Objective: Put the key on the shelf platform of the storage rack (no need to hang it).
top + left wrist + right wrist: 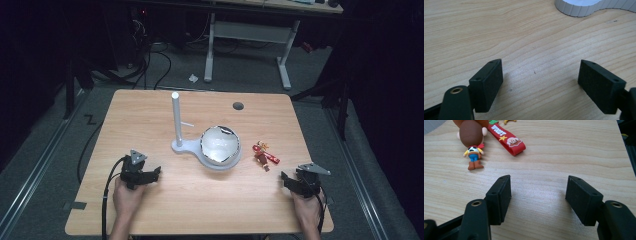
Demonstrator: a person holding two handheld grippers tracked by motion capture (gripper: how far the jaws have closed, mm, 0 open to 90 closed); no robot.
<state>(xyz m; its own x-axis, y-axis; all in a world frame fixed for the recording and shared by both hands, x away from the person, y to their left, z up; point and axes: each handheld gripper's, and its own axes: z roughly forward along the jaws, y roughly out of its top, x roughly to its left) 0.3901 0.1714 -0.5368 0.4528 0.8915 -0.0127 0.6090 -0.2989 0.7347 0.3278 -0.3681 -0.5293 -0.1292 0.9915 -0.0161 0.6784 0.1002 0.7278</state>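
on the wooden table [165, 200] we see nothing started yet. left gripper [146, 175] and right gripper [294, 182] both rest at the near edge, jaws spread wide, holding nothing. keychain figure [263, 155] lies just right of the white stand [176, 120] with its bowl [220, 145], untouched. pickup and all that follows is left, we judge.

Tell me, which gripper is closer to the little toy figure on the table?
The right gripper. It rests just below and to the right of the toy figure, jaws open toward it. The left gripper sits across the table, beyond the white stand.
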